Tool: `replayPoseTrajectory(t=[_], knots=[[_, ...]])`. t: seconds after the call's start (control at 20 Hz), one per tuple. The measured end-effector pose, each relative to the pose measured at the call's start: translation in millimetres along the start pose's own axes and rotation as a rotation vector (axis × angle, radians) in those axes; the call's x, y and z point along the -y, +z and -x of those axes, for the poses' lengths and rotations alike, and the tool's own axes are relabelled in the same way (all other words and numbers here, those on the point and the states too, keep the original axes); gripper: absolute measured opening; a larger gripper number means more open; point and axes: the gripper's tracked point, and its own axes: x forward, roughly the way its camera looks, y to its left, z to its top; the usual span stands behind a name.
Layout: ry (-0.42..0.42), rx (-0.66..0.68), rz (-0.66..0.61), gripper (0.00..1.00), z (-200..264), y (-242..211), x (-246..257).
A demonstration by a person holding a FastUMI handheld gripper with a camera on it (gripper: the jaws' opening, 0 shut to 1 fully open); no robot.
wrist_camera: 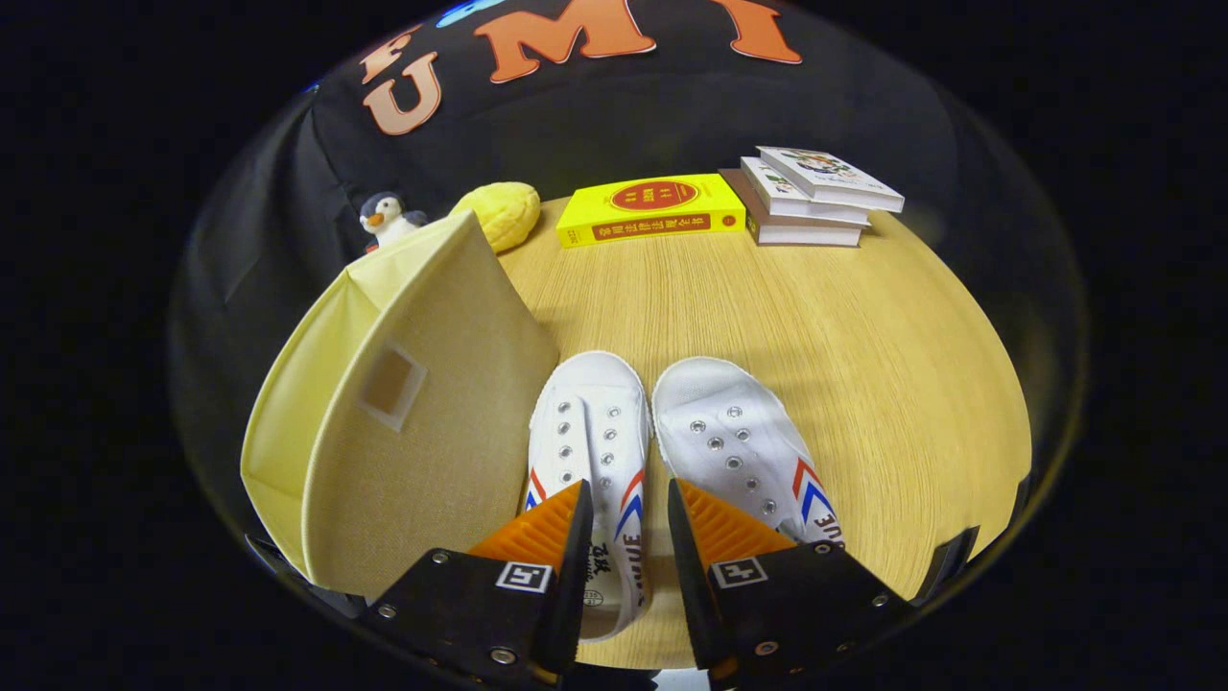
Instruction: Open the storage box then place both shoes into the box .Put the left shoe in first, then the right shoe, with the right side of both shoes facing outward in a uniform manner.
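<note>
Gripper stands open, holding nothing, fingers above the two white shoes' heels. Left shoe and right shoe lie side by side; storage box stands immediately left.

On the table, 2 shoes lie side by side, toes toward the far edge: the left shoe just beside the storage box, the right shoe to its right. The gripper hangs over their heels, fingers apart. Along the far edge sit a penguin toy, a cushion, a book and a stack of 3 books.
</note>
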Motion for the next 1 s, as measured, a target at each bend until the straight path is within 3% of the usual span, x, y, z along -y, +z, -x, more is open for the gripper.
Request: replayPoseTrajectory(t=[0.25,0.5,0.65,0.75,0.85,1.0], knots=[[0.033,-0.071,-0.002,0.46,-16,-15,-3],[0.094,-0.150,-0.008,0.24,-25,-23,-10],[0.133,-0.196,-0.084,0.23,-26,-24,-11],[0.154,-0.147,-0.053,0.23,-26,-21,-11],[0.171,-0.095,-0.049,0.16,-26,-20,-10],[0.223,-0.083,-0.211,0.01,-23,-18,-10]])
